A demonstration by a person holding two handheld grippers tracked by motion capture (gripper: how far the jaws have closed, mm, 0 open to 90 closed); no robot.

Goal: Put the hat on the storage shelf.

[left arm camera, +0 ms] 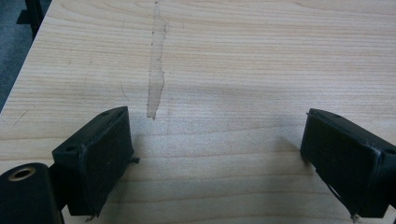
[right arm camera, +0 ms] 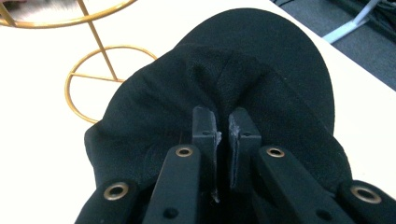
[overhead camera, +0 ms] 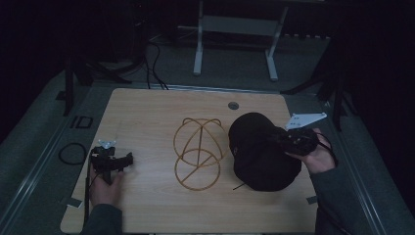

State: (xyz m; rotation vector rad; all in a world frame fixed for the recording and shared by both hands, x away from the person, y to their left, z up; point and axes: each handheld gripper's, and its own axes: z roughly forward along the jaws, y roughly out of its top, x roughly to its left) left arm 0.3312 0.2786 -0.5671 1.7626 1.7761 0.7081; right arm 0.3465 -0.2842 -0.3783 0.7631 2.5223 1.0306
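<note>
My right gripper point(right arm camera: 223, 122) pinching the black cap point(right arm camera: 261, 60) fabric, my left gripper point(left arm camera: 217, 149) wide apart over the bare table point(left arm camera: 233, 56), gold wire stand point(overhead camera: 198, 152) between them.

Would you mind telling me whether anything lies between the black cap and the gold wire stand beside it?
Nothing visible does: bare table separates the cap, pinched in the right tool, from the stand.
</note>
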